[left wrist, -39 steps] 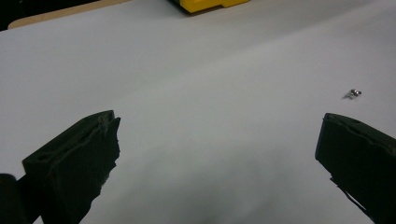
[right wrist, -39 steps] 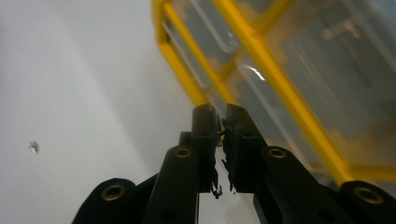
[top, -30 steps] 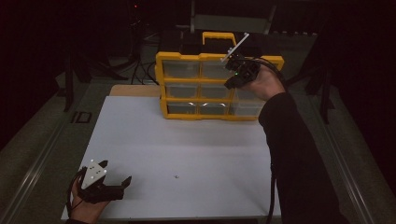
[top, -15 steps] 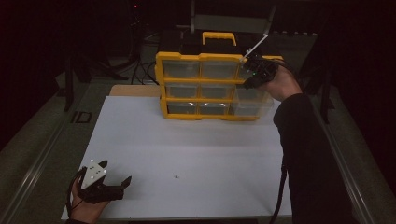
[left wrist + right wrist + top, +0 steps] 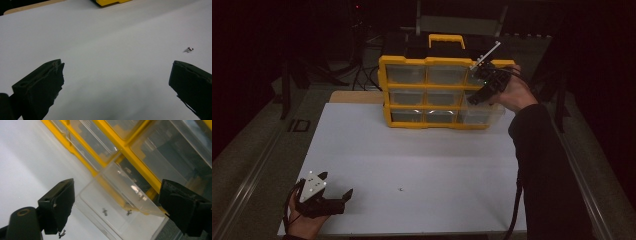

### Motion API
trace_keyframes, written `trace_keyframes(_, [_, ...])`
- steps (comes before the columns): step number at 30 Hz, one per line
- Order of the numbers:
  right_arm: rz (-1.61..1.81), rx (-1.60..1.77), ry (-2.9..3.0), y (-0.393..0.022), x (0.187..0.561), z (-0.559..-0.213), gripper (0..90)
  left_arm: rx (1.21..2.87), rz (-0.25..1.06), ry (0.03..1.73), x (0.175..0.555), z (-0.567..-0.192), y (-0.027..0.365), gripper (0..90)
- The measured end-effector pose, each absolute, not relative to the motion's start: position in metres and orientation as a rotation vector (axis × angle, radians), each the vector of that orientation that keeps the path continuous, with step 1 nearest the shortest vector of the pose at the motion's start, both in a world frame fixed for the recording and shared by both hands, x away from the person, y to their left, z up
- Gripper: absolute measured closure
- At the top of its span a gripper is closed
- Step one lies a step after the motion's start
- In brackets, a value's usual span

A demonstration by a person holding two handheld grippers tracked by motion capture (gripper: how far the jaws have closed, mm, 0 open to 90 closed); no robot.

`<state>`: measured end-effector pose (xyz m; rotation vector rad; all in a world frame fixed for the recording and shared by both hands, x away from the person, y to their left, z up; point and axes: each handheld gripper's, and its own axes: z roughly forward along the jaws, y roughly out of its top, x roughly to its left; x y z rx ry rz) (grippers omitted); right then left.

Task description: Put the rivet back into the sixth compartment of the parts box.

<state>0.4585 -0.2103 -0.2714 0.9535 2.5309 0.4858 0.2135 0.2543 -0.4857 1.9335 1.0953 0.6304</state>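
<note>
While my right claw [image 5: 477, 95], its jaws just sprung wide and empty, hangs over the pulled-out bottom-right drawer [image 5: 117, 202] holding two screws [image 5: 105, 212], I judge the drop done; next, the screw [image 5: 401, 189] on the table beside my wide left claw [image 5: 337, 200].

Pulled-out drawer [image 5: 482, 116] blocking cabinet [image 5: 432, 92] front

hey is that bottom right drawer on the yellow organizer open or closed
Open. The clear bottom-right drawer juts out past the yellow organizer frame, and two small screws lie inside it.
</note>
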Motion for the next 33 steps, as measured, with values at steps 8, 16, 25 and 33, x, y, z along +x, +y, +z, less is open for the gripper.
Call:
trace_keyframes(8, [0.532,0.896,2.549,-0.197,0.454,-0.276,11.6,1.933,0.633,1.095,0.214,-0.486,0.254,0.4])
trace_keyframes(16, [0.566,0.823,2.592,-0.175,0.448,-0.279,10.3,1.937,0.634,1.098,0.214,-0.486,0.254,0.4])
trace_keyframes(25, [0.570,0.739,2.625,-0.155,0.440,-0.282,10.1,1.938,0.635,1.096,0.214,-0.486,0.254,0.4])
trace_keyframes(33, [0.570,0.674,2.642,-0.138,0.433,-0.287,10.1,1.933,0.637,1.095,0.214,-0.486,0.254,0.4])
